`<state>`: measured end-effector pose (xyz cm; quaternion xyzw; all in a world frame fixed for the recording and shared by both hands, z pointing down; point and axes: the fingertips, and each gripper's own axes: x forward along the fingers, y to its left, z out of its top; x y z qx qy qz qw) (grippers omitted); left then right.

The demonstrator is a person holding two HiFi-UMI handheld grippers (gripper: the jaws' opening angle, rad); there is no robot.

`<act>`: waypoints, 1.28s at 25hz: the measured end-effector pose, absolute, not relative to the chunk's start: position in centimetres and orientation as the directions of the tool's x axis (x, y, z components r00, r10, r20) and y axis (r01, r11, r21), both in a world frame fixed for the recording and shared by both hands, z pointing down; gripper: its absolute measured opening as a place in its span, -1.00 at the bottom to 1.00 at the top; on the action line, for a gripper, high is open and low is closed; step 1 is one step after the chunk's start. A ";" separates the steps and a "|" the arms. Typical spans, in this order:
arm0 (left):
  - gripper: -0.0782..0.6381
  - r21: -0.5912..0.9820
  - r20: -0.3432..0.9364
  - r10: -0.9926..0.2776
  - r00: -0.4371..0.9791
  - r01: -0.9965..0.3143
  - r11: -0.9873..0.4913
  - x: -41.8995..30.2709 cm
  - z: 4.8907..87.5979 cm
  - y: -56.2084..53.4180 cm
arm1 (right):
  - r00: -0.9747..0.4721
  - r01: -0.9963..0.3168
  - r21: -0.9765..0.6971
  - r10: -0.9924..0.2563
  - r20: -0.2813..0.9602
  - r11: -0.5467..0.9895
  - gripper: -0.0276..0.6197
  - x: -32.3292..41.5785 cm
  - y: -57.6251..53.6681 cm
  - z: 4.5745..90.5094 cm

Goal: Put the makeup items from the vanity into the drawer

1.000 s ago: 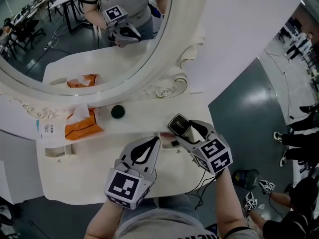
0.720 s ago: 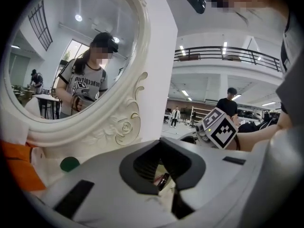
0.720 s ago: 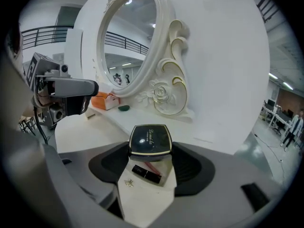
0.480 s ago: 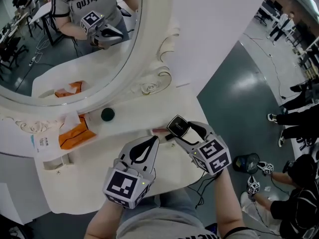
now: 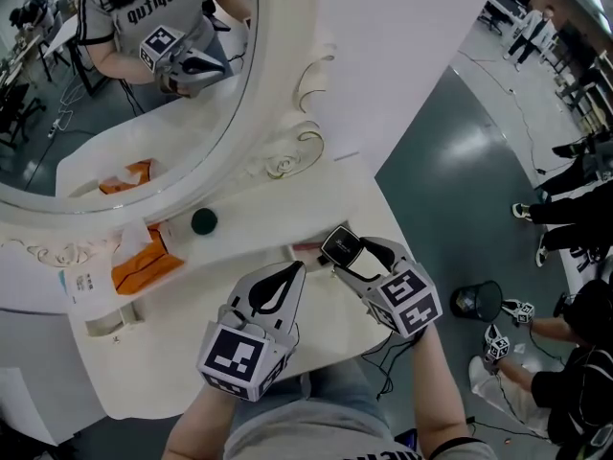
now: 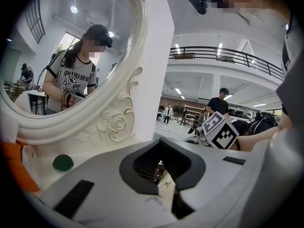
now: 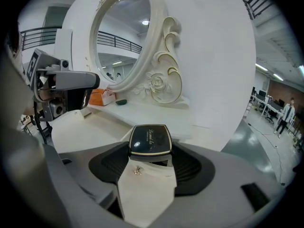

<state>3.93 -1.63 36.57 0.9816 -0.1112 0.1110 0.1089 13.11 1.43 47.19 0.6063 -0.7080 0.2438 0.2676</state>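
Landmark: we take the oval mirror in a carved white frame (image 5: 283, 65) as our reference; it stands at the back of the white vanity top (image 5: 192, 333).
Right gripper (image 5: 339, 251): we see its two jaws clamped on a flat square black compact with a thin gold rim (image 5: 342, 244). In the right gripper view the compact (image 7: 150, 139) sits flat between the white pads (image 7: 147, 184), lid up, with print on it too small for us to read.
Compact's place: held up off the vanity top, out in front of the mirror's lower right scroll.
Left gripper (image 5: 287, 276): in the left gripper view we find the jaws (image 6: 166, 185) pressed together, nothing between them. It hovers in front of the mirror, just beside the right gripper and on its left.
Round dark green item (image 5: 203, 221): it rests on the vanity top close under the mirror's lower rim, well apart from both grippers; we also see it in the left gripper view (image 6: 62, 162).
Orange tissue pack (image 5: 144, 262): it lies below the mirror's rim, just left of the green item, with white tissue sticking out.
Small pale pink thing (image 5: 305, 250): on the vanity top just beside the held compact; we cannot tell what it is.
Mirror's glass: it reflects a person holding a gripper, and the orange pack.
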 end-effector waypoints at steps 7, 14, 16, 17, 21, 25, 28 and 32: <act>-0.67 0.199 0.245 -0.197 0.949 -0.248 -0.948 3.4 36.9 -1.9 | -0.121 -0.990 -0.037 -0.697 0.706 0.134 0.03 12.8 1.6 48.5; -0.67 0.203 0.256 -0.212 0.943 -0.267 -0.942 2.8 37.2 -2.6 | -0.126 -0.990 -0.051 -0.670 0.731 0.131 0.03 12.5 1.2 49.6; -0.67 0.204 0.257 -0.215 0.942 -0.270 -0.941 2.8 37.3 -2.8 | -0.129 -0.990 -0.055 -0.664 0.736 0.132 0.03 12.5 1.1 49.8; -0.67 0.205 0.257 -0.216 0.942 -0.272 -0.940 2.8 37.4 -2.8 | -0.131 -0.990 -0.058 -0.662 0.738 0.131 0.03 12.5 1.0 49.9; -0.67 0.209 0.257 -0.219 0.941 -0.275 -0.938 2.8 37.5 -3.0 | -0.132 -0.990 -0.068 -0.651 0.748 0.122 0.03 12.6 0.9 50.3; -0.67 0.213 0.255 -0.221 0.941 -0.277 -0.937 2.8 37.6 -3.1 | -0.131 -0.990 -0.073 -0.640 0.757 0.116 0.04 12.6 0.8 50.6; -0.67 0.213 0.258 -0.221 0.940 -0.279 -0.936 2.7 37.6 -3.2 | -0.128 -0.991 -0.076 -0.639 0.758 0.109 0.04 12.7 0.7 50.7; -0.67 0.215 0.260 -0.224 0.939 -0.283 -0.935 2.7 37.6 -3.4 | -0.123 -0.992 -0.073 -0.635 0.762 0.104 0.05 12.8 0.5 50.8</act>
